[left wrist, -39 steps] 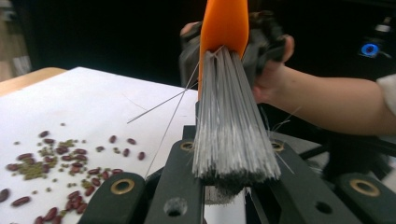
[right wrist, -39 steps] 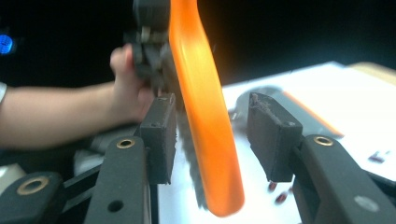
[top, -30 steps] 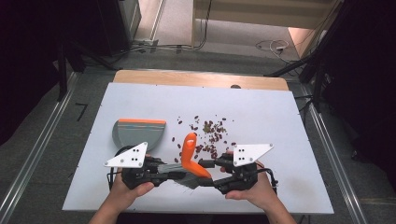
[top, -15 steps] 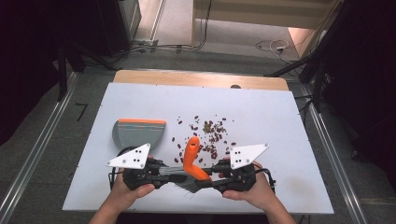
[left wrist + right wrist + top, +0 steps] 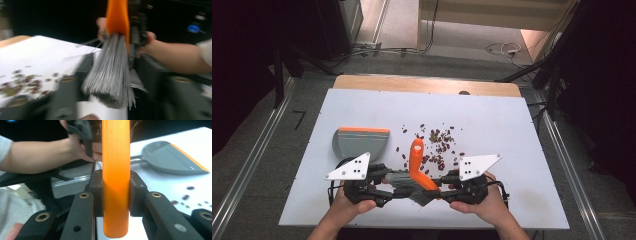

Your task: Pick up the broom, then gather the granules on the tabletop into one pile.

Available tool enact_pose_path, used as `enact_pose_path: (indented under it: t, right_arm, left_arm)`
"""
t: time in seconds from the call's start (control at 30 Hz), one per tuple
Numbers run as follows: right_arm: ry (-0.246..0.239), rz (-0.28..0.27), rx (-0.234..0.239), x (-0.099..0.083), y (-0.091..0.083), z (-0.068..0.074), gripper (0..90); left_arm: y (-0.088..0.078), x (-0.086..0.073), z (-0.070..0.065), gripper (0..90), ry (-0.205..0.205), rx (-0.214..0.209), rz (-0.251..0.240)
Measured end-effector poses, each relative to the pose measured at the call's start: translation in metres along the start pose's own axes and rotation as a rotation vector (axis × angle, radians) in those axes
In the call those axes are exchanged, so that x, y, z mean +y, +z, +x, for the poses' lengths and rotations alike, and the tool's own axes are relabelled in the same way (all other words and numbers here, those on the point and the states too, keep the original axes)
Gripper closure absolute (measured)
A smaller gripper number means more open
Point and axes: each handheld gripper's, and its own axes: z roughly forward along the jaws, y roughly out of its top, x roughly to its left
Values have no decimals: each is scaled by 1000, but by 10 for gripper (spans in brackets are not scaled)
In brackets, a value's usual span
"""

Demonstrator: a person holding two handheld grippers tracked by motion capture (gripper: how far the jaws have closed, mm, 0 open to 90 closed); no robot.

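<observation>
A small brush (image 5: pixel 418 167) is lying across the lower middle of the high view, its smooth orange plastic handle (image 5: pixel 115 177) rounded at the end and its grey bristles (image 5: pixel 110 72) fanning out in a stiff bundle. The right gripper (image 5: pixel 115 195) is clamping its black pads on both sides of the handle, holding it firmly. The left gripper (image 5: pixel 384 182) has just been opening its jaws; in the left gripper view they are standing blurred on either side of the bristles, not pressing them. Left of centre on the white desk (image 5: pixel 522 130), a flat grey dustpan (image 5: pixel 358 145) with an orange lip is sitting empty. Dark red beans (image 5: pixel 439 145) are lying scattered on the desk just above the brush.
</observation>
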Motion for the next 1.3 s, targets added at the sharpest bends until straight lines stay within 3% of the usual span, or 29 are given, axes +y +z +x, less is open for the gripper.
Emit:
enact_pose_path:
  t: [0.03,0.07,0.2,0.3,0.4,0.6,0.9,0.93,0.97,1.1,1.13,1.3]
  right_arm:
    - [11,7,-35,-1,-2,-3,687]
    - [11,7,-35,-1,-2,-3,687]
    - [25,39,-126,-3,-4,-8,688]
    - [52,45,-175,-3,-8,-12,688]
    - [72,53,-245,-4,-13,-15,688]
    - [117,53,-351,-8,-27,-25,688]
    - [172,85,-500,-19,-51,-46,688]
    - [179,95,-542,-20,-55,-50,688]
    - [179,95,-542,-20,-55,-50,688]
    - [194,119,-648,-18,-68,-68,688]
    - [194,119,-648,-18,-68,-68,688]
    - [194,194,-743,-10,-74,-93,688]
  left_arm:
    - [-2,-1,1,245,-15,32,-4]
    - [-4,-1,3,245,-25,62,-4]
    - [-10,-5,6,66,-45,145,-2]
    - [-16,-7,9,8,-56,187,-9]
    - [-21,-10,11,0,-67,214,-17]
    - [-28,-12,14,0,-69,243,-17]
    - [-45,-20,17,0,-82,325,-7]
    - [-47,-21,17,0,-81,332,-7]
    - [-49,-22,17,0,-82,340,-6]
    - [-58,-27,19,0,-90,374,-6]
    - [-60,-29,20,0,-95,381,-7]
    - [-67,-33,23,0,-102,403,-4]
